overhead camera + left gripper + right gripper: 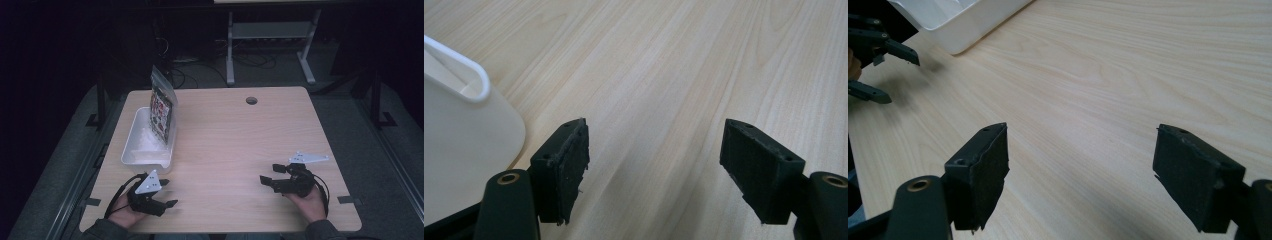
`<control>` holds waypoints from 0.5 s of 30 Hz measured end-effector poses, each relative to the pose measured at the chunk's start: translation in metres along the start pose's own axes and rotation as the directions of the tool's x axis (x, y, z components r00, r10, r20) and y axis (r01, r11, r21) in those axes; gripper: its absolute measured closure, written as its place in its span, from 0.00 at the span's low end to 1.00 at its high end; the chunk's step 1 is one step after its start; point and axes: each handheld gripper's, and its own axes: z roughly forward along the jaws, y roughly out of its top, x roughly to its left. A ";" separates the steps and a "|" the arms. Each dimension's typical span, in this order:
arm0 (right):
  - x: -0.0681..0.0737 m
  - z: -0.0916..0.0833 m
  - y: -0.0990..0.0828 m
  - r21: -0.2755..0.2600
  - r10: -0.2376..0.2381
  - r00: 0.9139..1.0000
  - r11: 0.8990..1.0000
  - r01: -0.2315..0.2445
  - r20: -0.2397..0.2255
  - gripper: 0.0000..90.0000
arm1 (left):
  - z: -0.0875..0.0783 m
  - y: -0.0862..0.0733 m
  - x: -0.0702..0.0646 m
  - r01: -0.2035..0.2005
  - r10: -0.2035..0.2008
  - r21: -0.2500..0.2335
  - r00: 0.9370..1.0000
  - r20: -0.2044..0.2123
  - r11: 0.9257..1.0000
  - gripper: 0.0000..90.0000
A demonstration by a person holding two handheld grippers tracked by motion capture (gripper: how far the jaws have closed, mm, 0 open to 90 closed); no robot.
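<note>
A white plastic tub (148,142) stands at the left of the wooden table (230,135), with a clear printed bag (162,108) upright inside it against its right wall. My left gripper (168,193) rests near the front left edge, just in front of the tub, open with nothing between its jaws. Its own view has the tub's rounded corner (464,140) at the left and bare wood between the pads (564,170). My right gripper (269,174) rests at the front right, open and empty, pointing left across the table. In the right gripper view the tub (963,20) lies far off.
A round cable hole (251,100) sits near the table's far edge. Beyond the table stand white desk legs (230,50) and cables on a dark floor. The left gripper (878,65) shows at the left edge of the right gripper view.
</note>
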 end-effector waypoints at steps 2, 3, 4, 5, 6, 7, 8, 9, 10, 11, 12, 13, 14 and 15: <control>0.000 -0.002 -0.001 -0.003 0.001 1.000 1.000 -0.001 0.000 0.24 | 0.000 0.000 0.000 -0.001 0.001 0.002 1.000 -0.003 1.000 0.30; -0.001 -0.003 -0.002 -0.004 0.003 1.000 1.000 -0.003 -0.003 0.24 | 0.000 0.000 0.000 -0.001 0.001 0.002 1.000 -0.004 1.000 0.29; -0.001 -0.004 -0.003 -0.003 0.004 1.000 1.000 -0.004 -0.007 0.23 | 0.000 0.000 0.000 -0.002 0.002 0.001 1.000 -0.004 1.000 0.29; -0.001 -0.005 -0.004 0.000 0.004 1.000 1.000 -0.004 -0.011 0.23 | 0.000 0.000 0.000 -0.001 0.001 0.001 1.000 -0.005 1.000 0.29; -0.001 -0.005 -0.005 0.000 0.004 1.000 1.000 -0.004 -0.014 0.23 | 0.000 0.000 0.000 -0.001 0.001 0.001 1.000 -0.004 1.000 0.29; -0.001 -0.006 -0.007 0.005 0.004 1.000 1.000 -0.004 -0.017 0.23 | 0.000 0.000 0.000 0.000 0.000 0.001 1.000 -0.005 1.000 0.29; -0.001 -0.006 -0.008 0.010 0.003 1.000 1.000 -0.002 -0.019 0.23 | 0.000 0.000 0.000 -0.001 0.001 0.002 1.000 -0.005 1.000 0.29; 0.000 -0.005 -0.009 0.016 0.000 1.000 1.000 0.000 -0.020 0.23 | 0.000 0.000 0.000 -0.001 0.001 0.002 1.000 -0.005 1.000 0.29; 0.000 -0.004 -0.010 0.019 -0.003 1.000 1.000 0.003 -0.023 0.23 | 0.000 0.001 0.000 0.000 0.000 -0.001 1.000 -0.005 1.000 0.29; 0.001 -0.004 -0.010 0.021 0.001 1.000 1.000 -0.001 -0.028 0.23 | 0.000 0.001 -0.001 -0.001 0.001 -0.001 1.000 -0.005 1.000 0.29; 0.001 -0.002 -0.010 0.023 0.001 1.000 1.000 0.000 -0.031 0.23 | -0.001 0.001 -0.001 -0.004 0.004 0.001 1.000 -0.005 1.000 0.29; 0.003 -0.001 -0.010 0.028 0.000 1.000 1.000 0.001 -0.030 0.24 | -0.001 0.001 -0.001 -0.005 0.005 0.000 1.000 -0.005 1.000 0.29; 0.004 0.001 -0.010 0.034 -0.002 1.000 0.999 0.003 -0.031 0.24 | -0.001 0.001 -0.001 -0.005 0.005 0.000 1.000 -0.005 1.000 0.29; 0.005 0.002 -0.010 0.043 -0.006 1.000 0.999 0.007 -0.030 0.24 | -0.001 0.001 -0.001 -0.007 0.007 0.000 1.000 -0.006 1.000 0.29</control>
